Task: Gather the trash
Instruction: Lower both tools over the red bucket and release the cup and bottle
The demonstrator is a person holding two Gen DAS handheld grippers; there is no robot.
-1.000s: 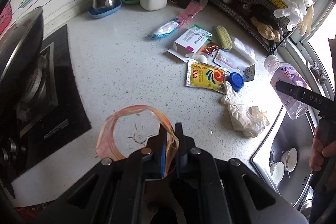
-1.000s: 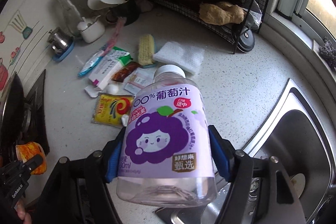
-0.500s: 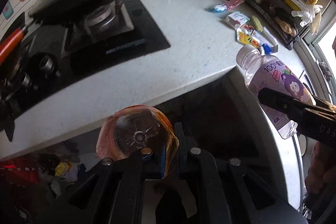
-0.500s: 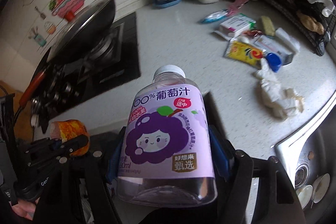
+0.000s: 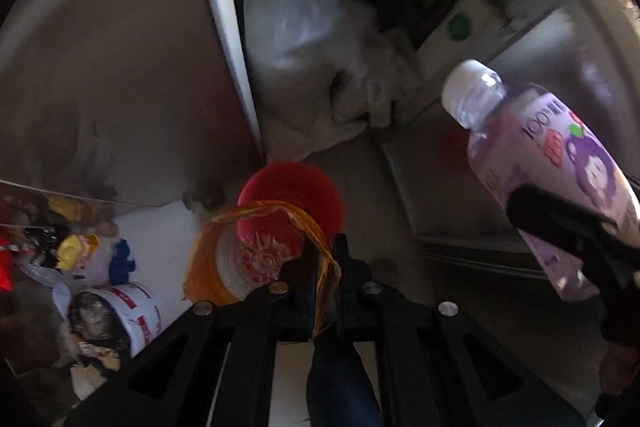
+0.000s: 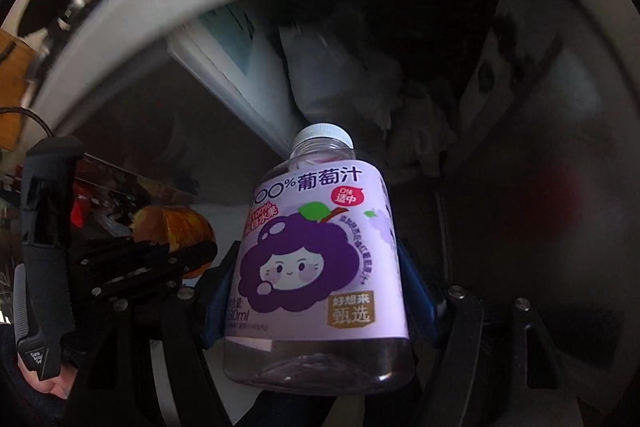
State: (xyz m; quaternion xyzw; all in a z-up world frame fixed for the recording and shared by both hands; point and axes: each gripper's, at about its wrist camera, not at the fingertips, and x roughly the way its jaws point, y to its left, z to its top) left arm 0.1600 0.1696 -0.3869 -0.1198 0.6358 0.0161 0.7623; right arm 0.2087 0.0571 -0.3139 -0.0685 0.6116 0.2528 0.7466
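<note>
Both claws loaded: left claw (image 5: 323, 283) w/ orange cup (image 5: 256, 251) (crumpled), right claw (image 6: 316, 291) w/ juice bottle (image 6: 320, 259).

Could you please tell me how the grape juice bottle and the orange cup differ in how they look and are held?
The grape juice bottle is capped and purple-labelled; the orange cup is open and crumpled. The right gripper spans the bottle's body, while the left gripper pinches only the cup's rim. Both are clear plastic and look empty.

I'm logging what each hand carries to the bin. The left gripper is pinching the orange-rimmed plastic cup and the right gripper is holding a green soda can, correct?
Not quite. The right gripper holds a purple-labelled grape juice bottle with a white cap, not a green can; the right wrist view shows it. The left gripper does pinch the orange-rimmed plastic cup.
</note>
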